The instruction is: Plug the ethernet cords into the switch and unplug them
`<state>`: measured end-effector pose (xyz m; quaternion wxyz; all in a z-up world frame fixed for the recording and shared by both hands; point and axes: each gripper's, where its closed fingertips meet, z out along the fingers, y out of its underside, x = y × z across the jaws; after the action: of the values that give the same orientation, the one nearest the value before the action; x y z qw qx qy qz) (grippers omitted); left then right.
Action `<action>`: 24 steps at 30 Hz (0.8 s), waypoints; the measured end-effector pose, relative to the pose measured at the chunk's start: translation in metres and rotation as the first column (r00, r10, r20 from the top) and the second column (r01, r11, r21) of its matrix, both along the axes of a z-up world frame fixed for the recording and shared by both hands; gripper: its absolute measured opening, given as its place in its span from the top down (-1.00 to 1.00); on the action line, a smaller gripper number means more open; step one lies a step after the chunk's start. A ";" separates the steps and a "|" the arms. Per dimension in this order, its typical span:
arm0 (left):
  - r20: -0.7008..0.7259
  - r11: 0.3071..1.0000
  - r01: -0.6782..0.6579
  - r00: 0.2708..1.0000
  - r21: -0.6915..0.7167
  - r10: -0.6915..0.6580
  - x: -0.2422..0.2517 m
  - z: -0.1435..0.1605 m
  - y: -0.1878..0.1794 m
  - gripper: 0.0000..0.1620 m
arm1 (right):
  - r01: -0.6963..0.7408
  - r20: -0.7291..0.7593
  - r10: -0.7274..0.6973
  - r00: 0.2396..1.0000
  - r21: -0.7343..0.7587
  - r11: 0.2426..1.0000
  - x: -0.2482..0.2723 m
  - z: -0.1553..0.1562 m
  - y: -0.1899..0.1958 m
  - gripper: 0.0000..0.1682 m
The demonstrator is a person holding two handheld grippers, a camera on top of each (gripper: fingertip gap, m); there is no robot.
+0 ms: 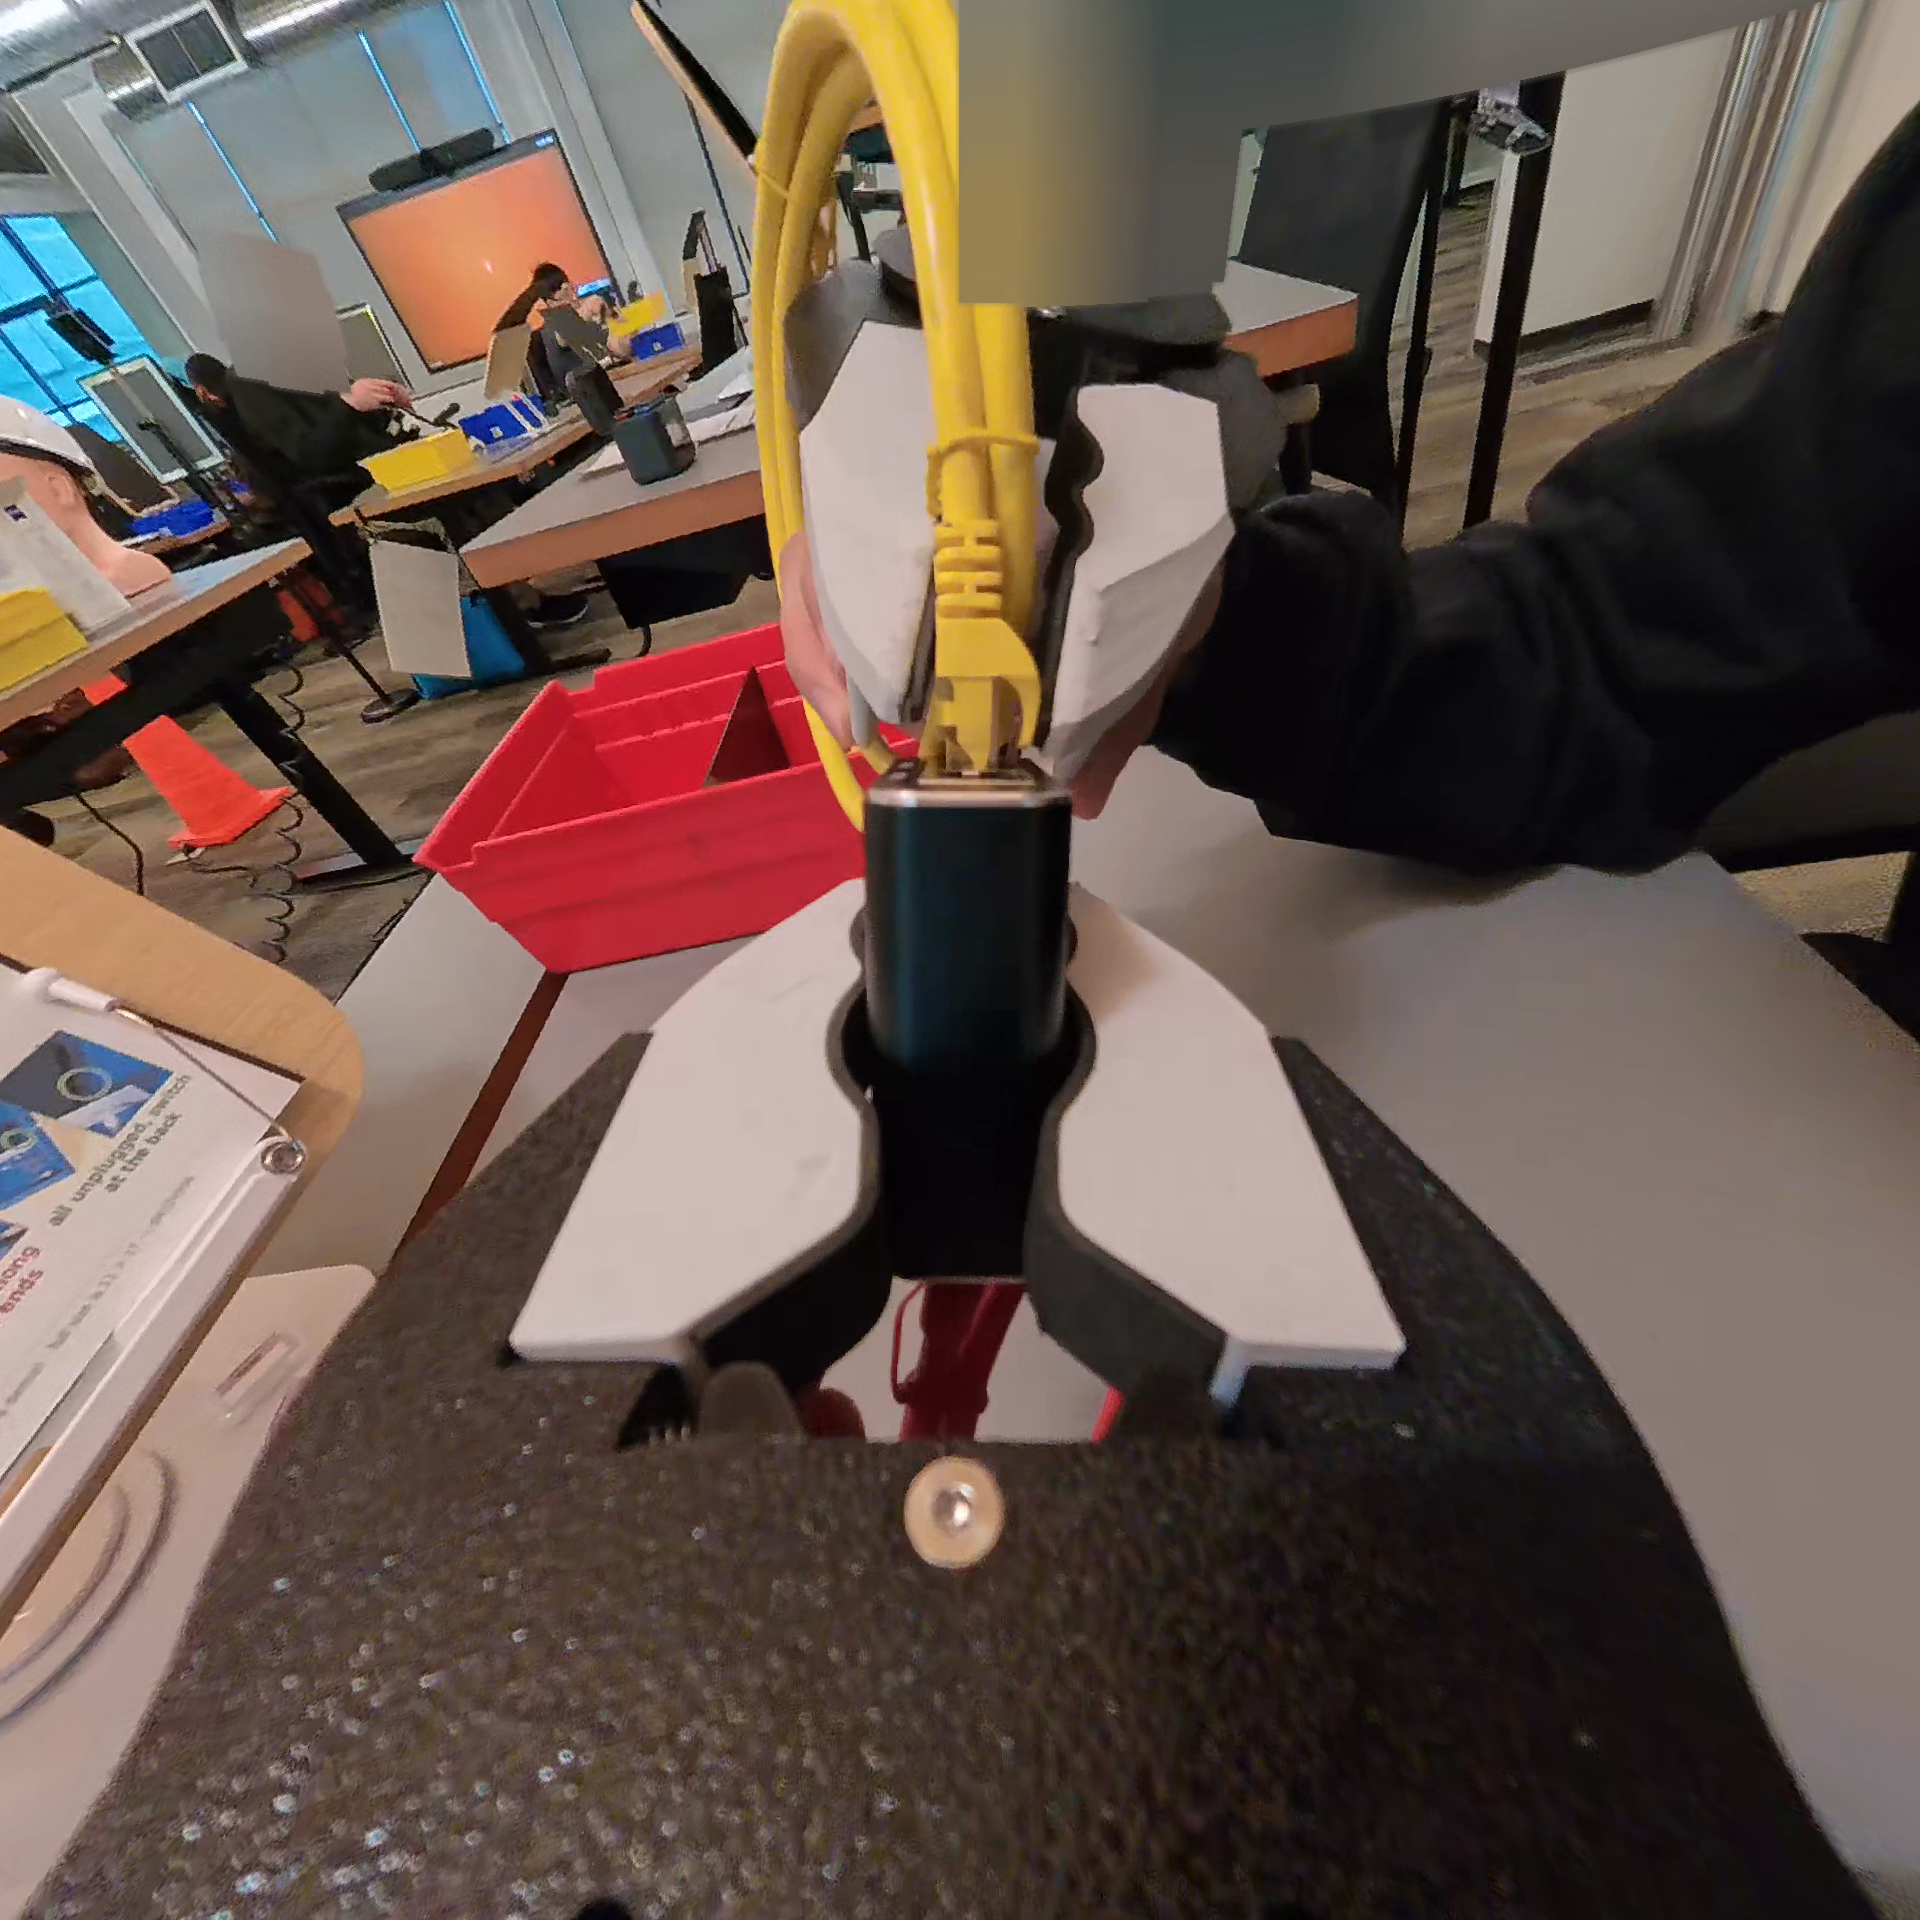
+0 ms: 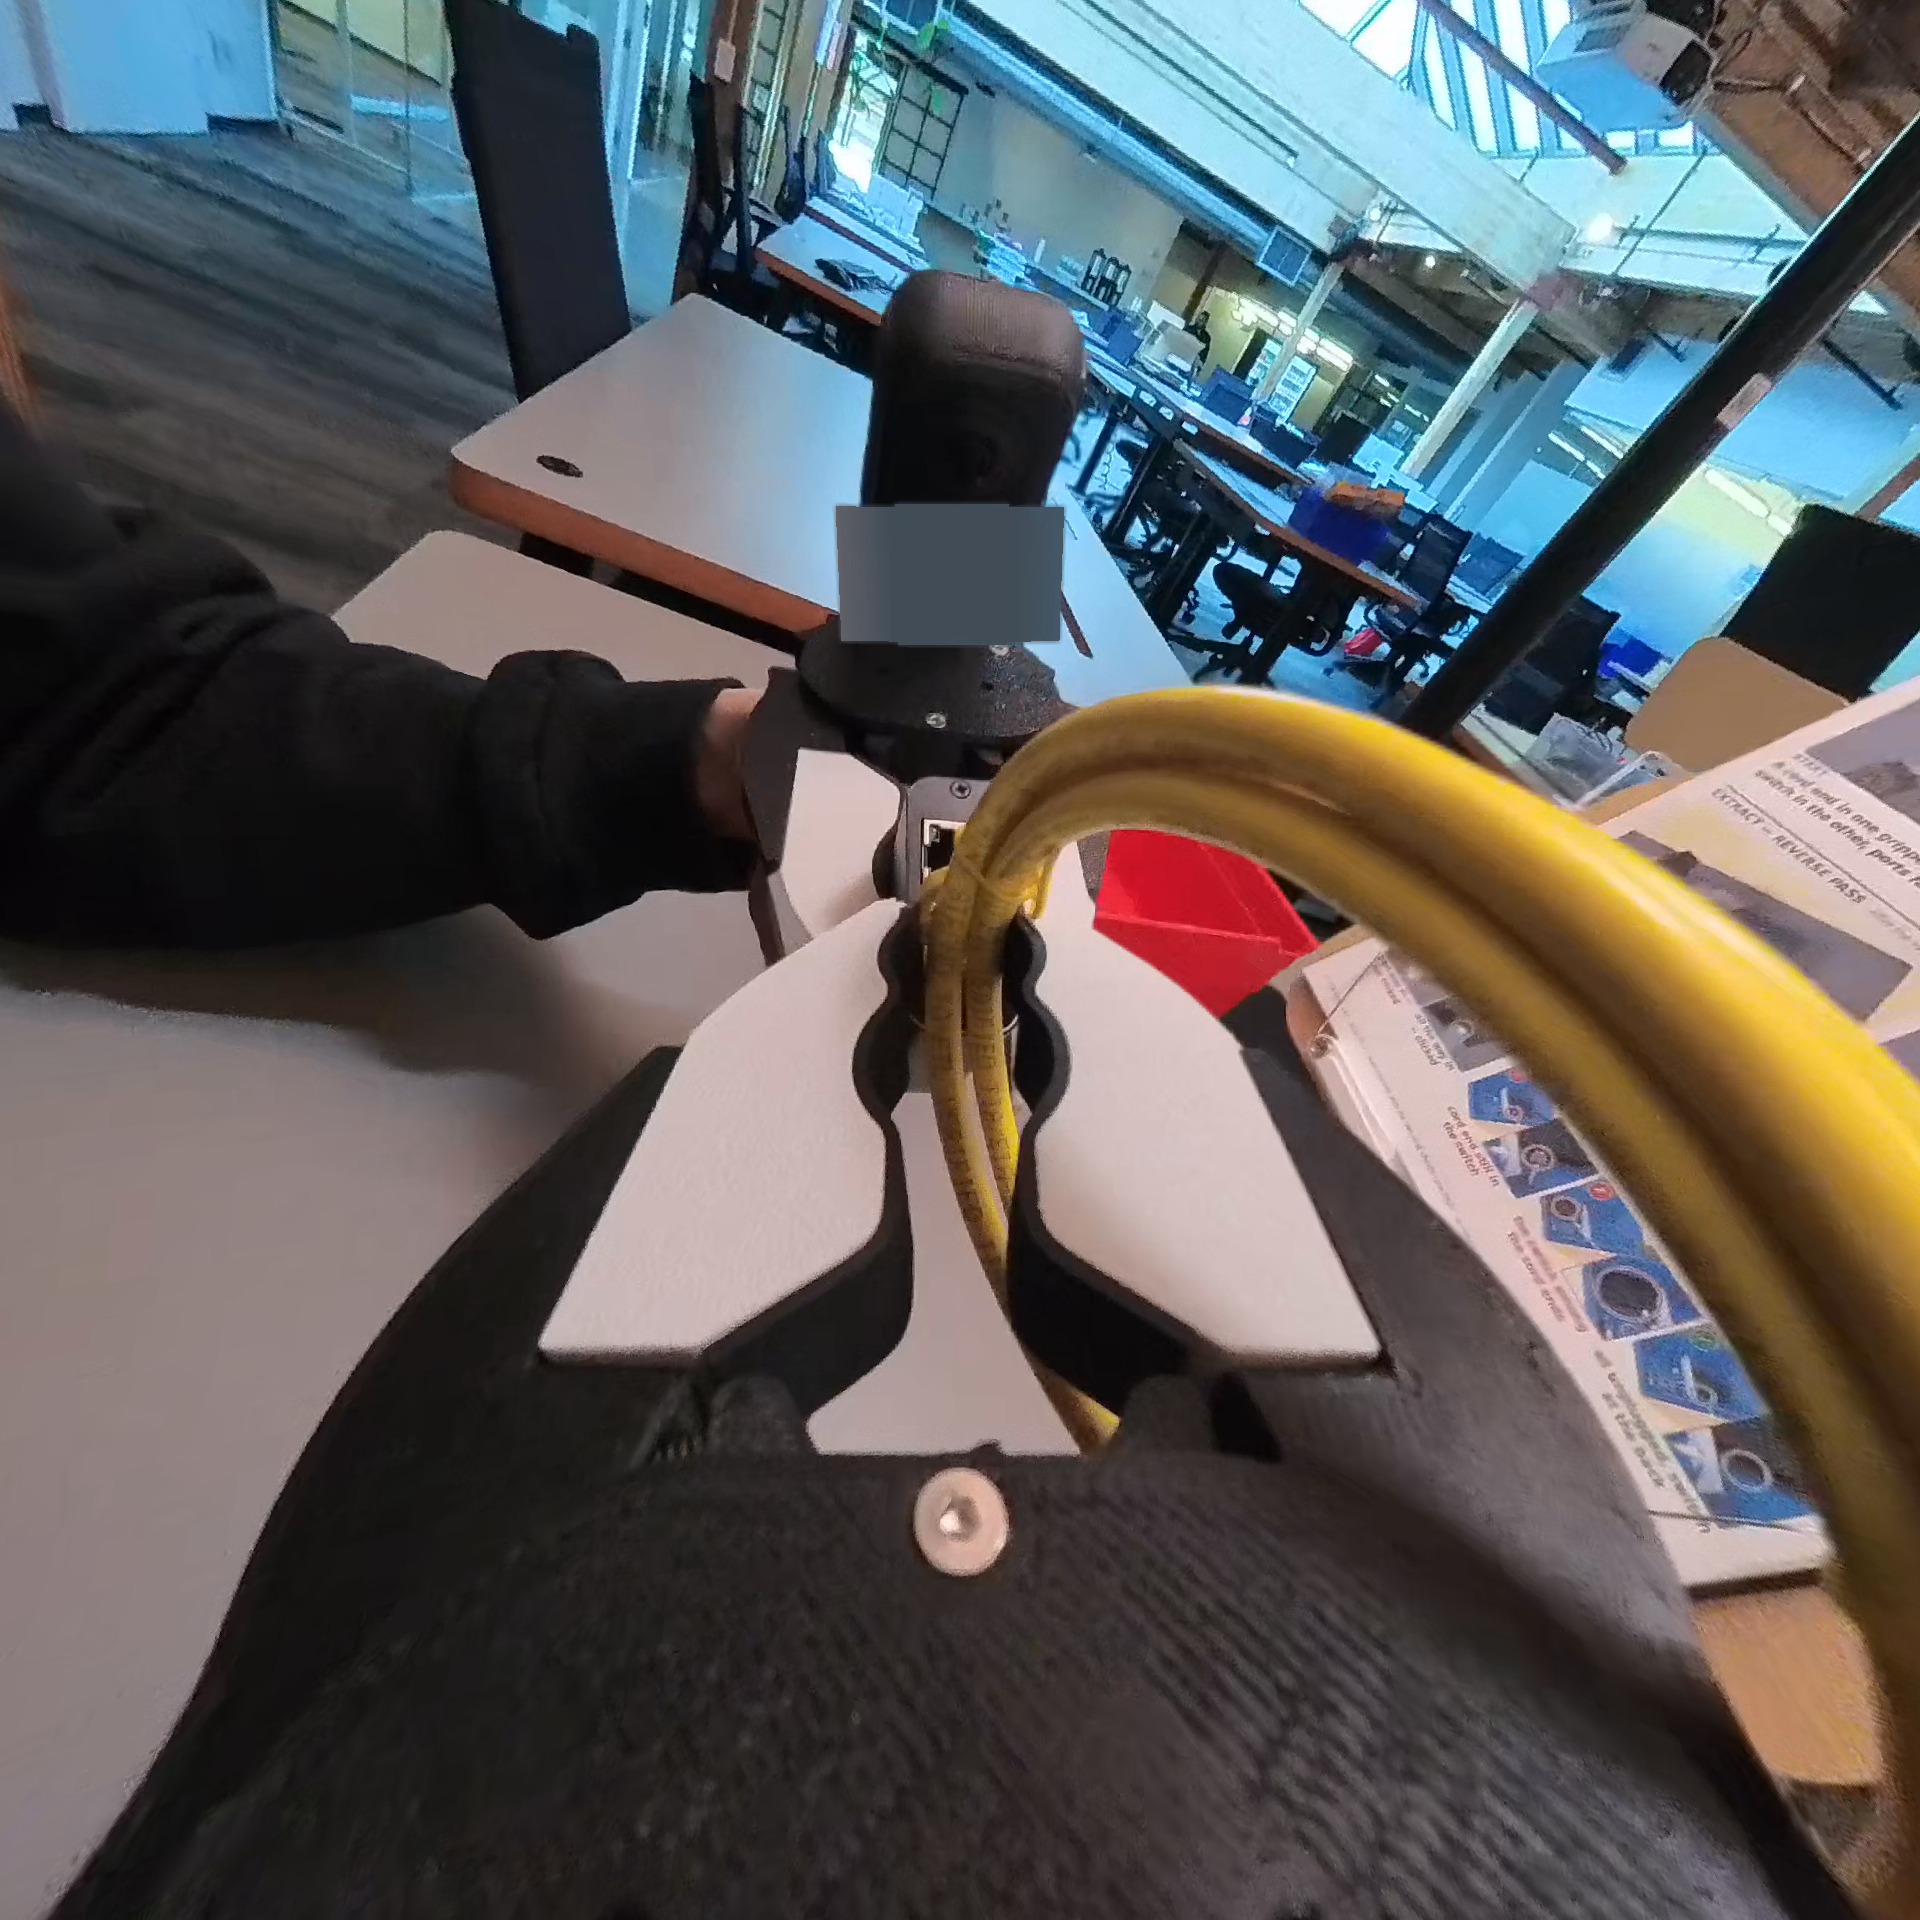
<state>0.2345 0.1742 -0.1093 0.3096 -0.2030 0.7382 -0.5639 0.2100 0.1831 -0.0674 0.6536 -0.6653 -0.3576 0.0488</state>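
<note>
Yellow cord pinched in the right fingers sits at a port of the switch clamped by the left fingers; any tilt could jam the plug.

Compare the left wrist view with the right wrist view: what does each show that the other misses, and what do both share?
Left only: the yellow plug meeting the switch held in the left gripper, and an orange cone. Right only: an open port on the switch's face. Both: the yellow cord clamped in the right gripper, and the red bin.
</note>
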 end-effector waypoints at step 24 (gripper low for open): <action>0.023 0.994 -0.013 1.000 0.109 0.011 -0.003 0.003 -0.009 0.67 | 0.006 0.130 -0.008 0.991 0.019 1.000 -0.007 -0.002 -0.007 0.73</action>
<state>0.2315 0.1649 -0.1068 0.3320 -0.1839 0.7632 -0.5230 0.2026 0.1762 -0.0694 0.6350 -0.6623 -0.3976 -0.0003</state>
